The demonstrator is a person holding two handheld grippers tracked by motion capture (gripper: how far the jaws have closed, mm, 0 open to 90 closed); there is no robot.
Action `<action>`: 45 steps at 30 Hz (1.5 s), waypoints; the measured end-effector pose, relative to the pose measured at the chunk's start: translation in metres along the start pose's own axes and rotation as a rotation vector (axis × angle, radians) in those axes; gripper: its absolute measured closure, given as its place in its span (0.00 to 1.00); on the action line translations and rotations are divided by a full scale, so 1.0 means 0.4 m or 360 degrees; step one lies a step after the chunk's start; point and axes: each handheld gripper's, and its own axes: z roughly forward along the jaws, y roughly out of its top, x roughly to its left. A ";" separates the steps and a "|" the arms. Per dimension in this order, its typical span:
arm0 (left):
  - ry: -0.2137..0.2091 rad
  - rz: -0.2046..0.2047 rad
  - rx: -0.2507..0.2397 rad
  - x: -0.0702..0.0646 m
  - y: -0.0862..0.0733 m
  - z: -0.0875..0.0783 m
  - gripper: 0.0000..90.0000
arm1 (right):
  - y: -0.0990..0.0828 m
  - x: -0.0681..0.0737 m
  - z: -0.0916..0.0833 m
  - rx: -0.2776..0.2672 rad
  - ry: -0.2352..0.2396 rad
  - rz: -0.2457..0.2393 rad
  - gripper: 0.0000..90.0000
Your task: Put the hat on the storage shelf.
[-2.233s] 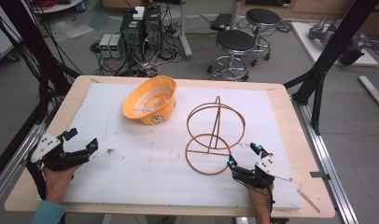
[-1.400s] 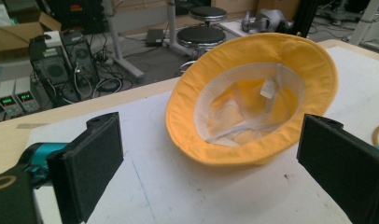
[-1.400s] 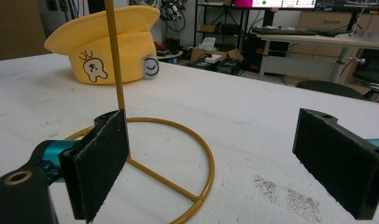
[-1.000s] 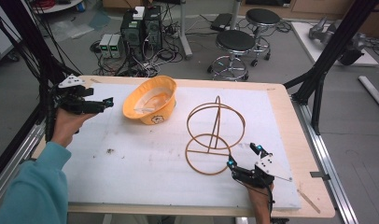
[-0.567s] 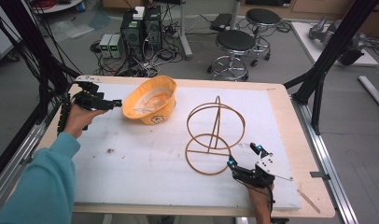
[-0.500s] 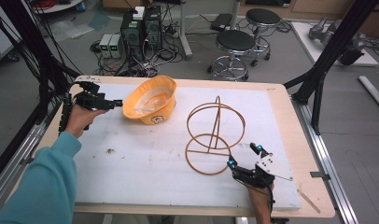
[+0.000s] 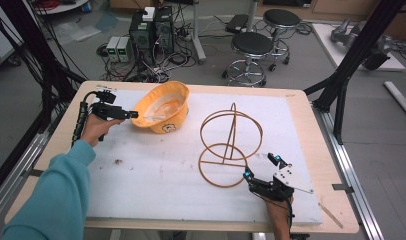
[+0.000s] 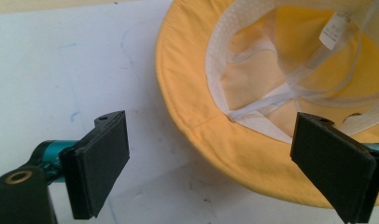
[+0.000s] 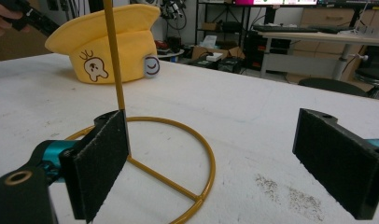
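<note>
My left gripper [image 7: 125,114] sits at the brim of the soft yellow cloth bucket hat [image 7: 161,106], which lies upside down on the white foam mat [image 7: 156,175] at the far left of the table. Its jaws are spread wide and have just been closing a little. In the left gripper view the brim [image 8: 211,140] lies between the two black pads [image 8: 101,163], but they do not press on it yet. So I think I am at the grabbing step. Next I need to slide a bit closer, so one pad goes inside the hat and one outside, then squeeze on the brim. My right gripper [image 7: 263,169] rests near the front edge of the mat, jaws spread and holding nothing, just beside the bottom ring of the thin gold wire hat stand [image 7: 230,145]. I guess the hat is meant to go on that stand. From above, my left hand hides how close the pads are to the cloth. The left gripper view cuts off most of the hat, and the right gripper view cuts off the top of the stand.
</note>
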 end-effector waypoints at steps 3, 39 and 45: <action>-0.0005 0.0002 0.0040 -0.005 -0.003 0.011 0.15 | 0.000 -0.001 0.000 -0.0005 0.0002 0.0003 0.11; -0.0050 -0.0125 0.0096 -0.008 -0.010 0.040 0.65 | -0.001 -0.005 -0.001 -0.0011 0.0008 0.0027 0.11; -0.0084 -0.0125 0.0059 -0.014 -0.007 0.030 0.81 | -0.001 -0.005 -0.001 -0.0011 0.0006 0.0028 0.11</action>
